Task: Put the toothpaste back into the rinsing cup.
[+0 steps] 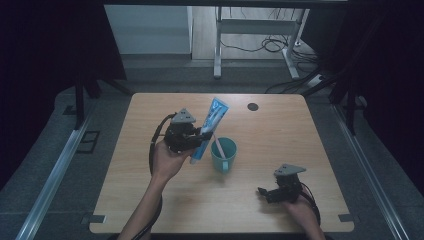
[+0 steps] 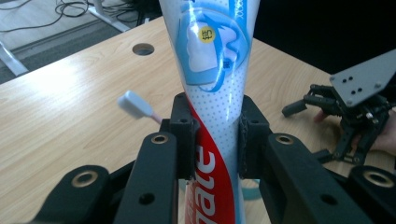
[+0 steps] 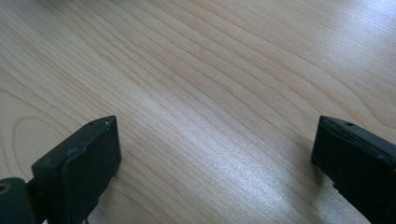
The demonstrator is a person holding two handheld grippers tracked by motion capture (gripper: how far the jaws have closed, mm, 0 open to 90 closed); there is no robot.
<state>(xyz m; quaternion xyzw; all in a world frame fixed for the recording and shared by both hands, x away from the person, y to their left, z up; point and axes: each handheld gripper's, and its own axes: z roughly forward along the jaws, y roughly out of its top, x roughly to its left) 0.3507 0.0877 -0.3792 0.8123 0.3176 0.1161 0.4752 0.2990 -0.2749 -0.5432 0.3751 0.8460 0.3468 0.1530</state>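
My left gripper (image 1: 202, 137) is shut on a blue, white and red toothpaste tube (image 1: 211, 127), held up off the table just left of a teal cup (image 1: 223, 154). In the left gripper view both pads squeeze the tube (image 2: 217, 107) across its middle, and its wide flat end points away from me. A toothbrush with a pale handle (image 1: 218, 145) leans in the cup; its white head (image 2: 135, 104) shows left of the tube. My right gripper (image 1: 265, 194) rests low at the table's near right, jaws wide apart over bare wood (image 3: 210, 140) with nothing between them.
The wooden table (image 1: 280, 130) has a round dark cable hole (image 1: 252, 106) near its far edge. Beyond the table stand a white desk frame (image 1: 260, 30) and loose cables on the floor. Dark curtains hang on both sides.
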